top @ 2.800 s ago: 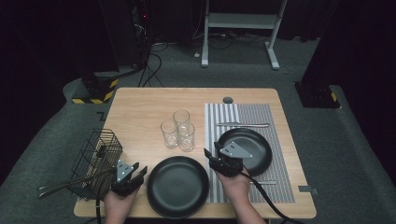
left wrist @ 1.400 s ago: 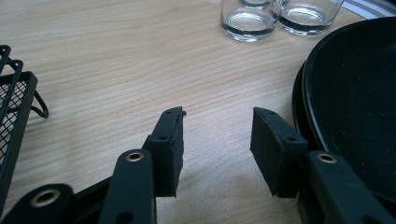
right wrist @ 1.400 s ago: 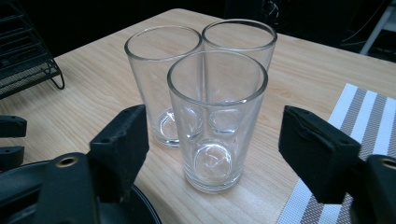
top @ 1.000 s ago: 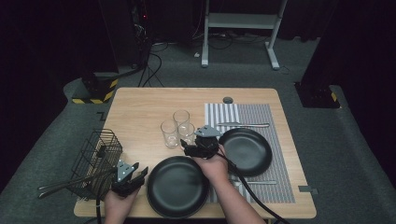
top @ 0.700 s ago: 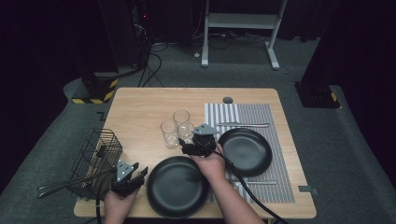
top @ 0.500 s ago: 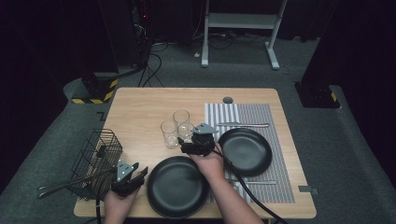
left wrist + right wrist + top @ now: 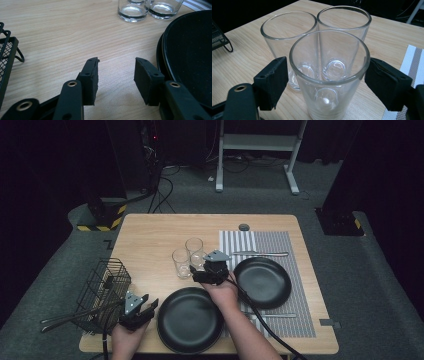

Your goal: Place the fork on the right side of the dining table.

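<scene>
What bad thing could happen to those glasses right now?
The right gripper has its jaws on both sides of the nearest glass, apparently not squeezing yet. The two other glasses stand right behind it, so lifting or tilting might knock them over. Smooth glass could also slip from the pads.

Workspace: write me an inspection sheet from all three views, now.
Surface: wooden table, striped placemat on its right part.
Job's things: three empty glasses clustered; nearest glass stands between the right tongs' pads.
Clutter: two black plates, wire basket with utensils, knife.
Grippers: right tongs open astride the nearest glass; left tongs open, empty.
Cables: black cable trails from the right tongs toward the person.
Surroundings: dark room, white desk frame.
</scene>
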`<state>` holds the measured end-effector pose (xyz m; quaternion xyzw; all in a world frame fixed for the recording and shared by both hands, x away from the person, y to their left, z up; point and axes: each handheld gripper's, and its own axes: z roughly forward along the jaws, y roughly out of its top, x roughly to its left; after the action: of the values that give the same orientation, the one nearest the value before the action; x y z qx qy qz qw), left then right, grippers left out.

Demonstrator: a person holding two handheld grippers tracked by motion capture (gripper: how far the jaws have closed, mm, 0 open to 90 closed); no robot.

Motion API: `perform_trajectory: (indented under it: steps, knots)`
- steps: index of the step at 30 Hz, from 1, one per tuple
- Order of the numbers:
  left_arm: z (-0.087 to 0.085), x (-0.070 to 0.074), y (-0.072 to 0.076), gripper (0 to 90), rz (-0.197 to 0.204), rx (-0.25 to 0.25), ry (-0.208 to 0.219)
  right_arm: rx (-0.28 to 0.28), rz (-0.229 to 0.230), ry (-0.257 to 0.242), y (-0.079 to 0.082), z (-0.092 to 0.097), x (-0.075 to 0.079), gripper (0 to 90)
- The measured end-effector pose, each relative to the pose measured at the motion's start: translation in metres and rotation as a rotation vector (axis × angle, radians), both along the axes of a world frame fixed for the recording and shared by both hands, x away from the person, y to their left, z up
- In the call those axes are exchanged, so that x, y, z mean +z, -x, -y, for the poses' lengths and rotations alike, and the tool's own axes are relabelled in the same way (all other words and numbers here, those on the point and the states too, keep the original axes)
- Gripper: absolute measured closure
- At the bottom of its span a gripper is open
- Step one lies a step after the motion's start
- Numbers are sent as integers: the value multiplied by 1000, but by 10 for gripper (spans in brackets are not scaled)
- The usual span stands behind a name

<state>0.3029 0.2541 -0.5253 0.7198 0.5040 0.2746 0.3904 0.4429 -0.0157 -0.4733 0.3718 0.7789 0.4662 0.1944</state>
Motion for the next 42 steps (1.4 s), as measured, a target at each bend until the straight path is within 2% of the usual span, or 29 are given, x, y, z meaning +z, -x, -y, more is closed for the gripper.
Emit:
perform_trajectory:
  steps: [4, 12, 22, 30, 36, 42]
  knots:
    - [0, 0, 1, 545, 5, 0, 1, 0, -3, -6, -4, -2, -2, 195]
    - [-1, 0, 0, 545, 4, -4, 6, -4, -6, 17, -7, -6, -3, 217]
    - [-1, 0, 0, 545, 2, -3, 8, -12, -16, 20, -9, -9, -1, 266]
    - [-2, 0, 0, 545, 3, -3, 13, -16, -31, 20, -10, -10, 0, 269]
    - [-3, 0, 1, 545, 0, -1, 24, -23, -4, 45, -8, -12, -2, 270]
    - [-3, 0, 0, 545, -1, -1, 24, -20, -19, 46, -9, -12, -2, 279]
